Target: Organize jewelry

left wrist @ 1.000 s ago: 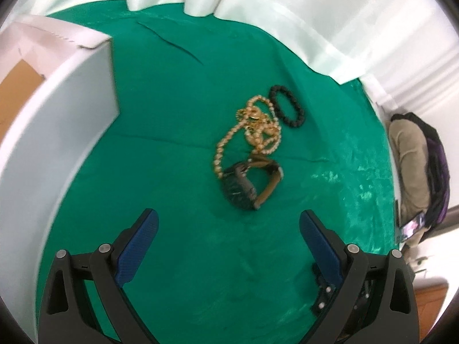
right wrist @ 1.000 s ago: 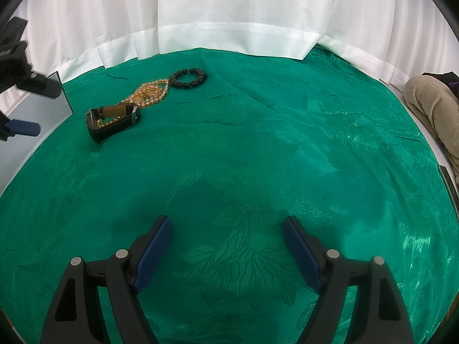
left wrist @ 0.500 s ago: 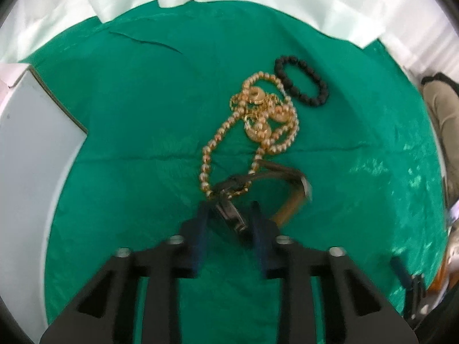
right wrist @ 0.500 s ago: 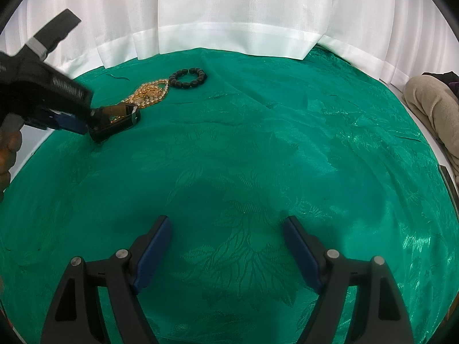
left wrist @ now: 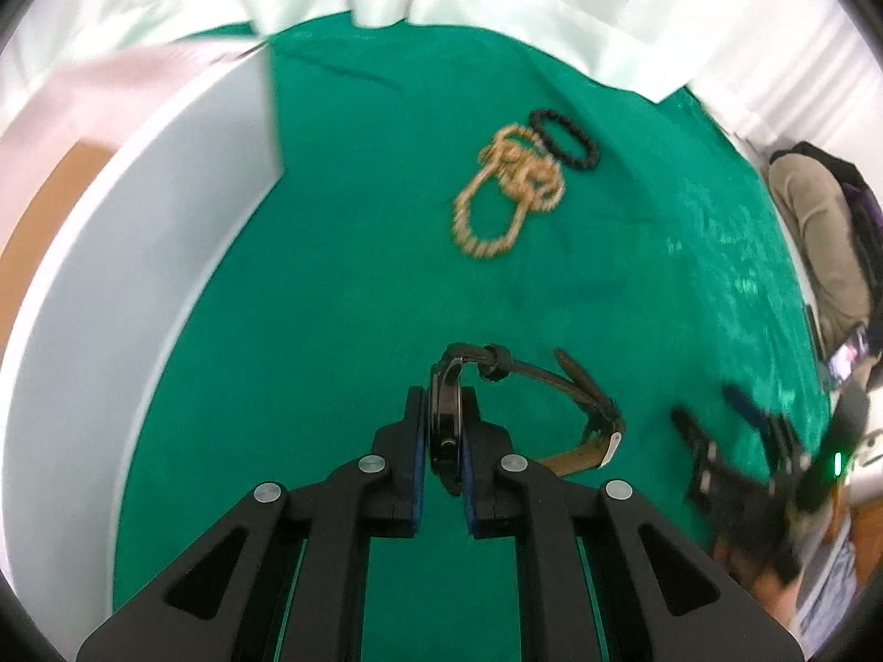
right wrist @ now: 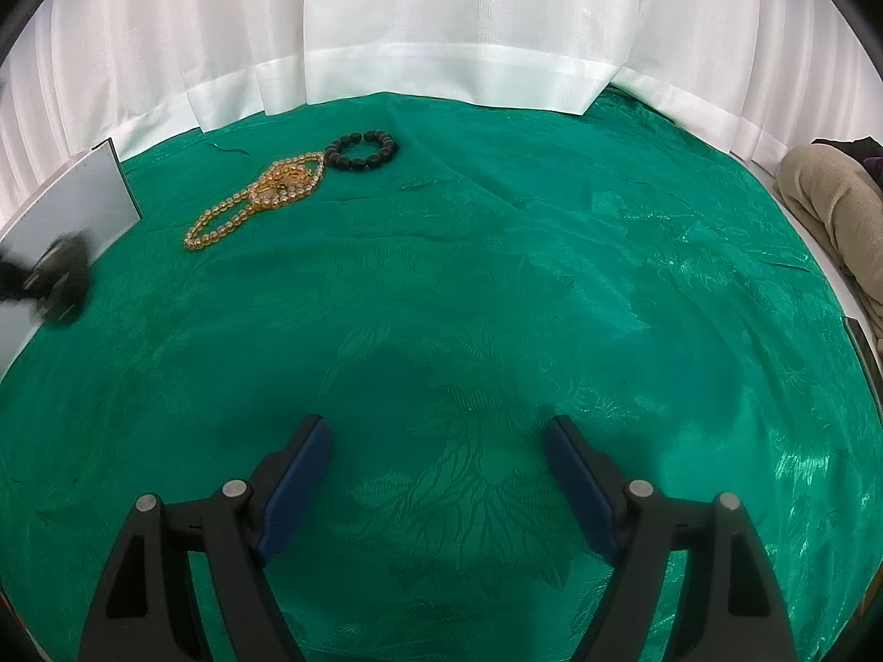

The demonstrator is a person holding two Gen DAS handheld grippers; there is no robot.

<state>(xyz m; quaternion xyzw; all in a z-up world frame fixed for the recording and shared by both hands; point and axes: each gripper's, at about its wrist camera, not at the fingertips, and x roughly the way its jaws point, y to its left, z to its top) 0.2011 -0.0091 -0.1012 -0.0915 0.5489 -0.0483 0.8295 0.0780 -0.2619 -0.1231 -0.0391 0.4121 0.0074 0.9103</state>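
My left gripper is shut on the black case of a wristwatch, jaws still closing tight; its brown strap sticks out to the right, above the green cloth. In the right wrist view the left gripper is a dark blur in front of the white box. A gold bead necklace and a black bead bracelet lie side by side further back on the cloth. My right gripper hangs open over bare cloth with nothing between its fingers; it shows blurred at the lower right.
The white box, brown inside, stands at the left edge of the cloth. White curtains close off the back. A person's beige-clad leg lies at the right edge.
My left gripper went from wide open to shut on the watch, pulled it off the necklace and carried it towards the white box. The right gripper has not moved.
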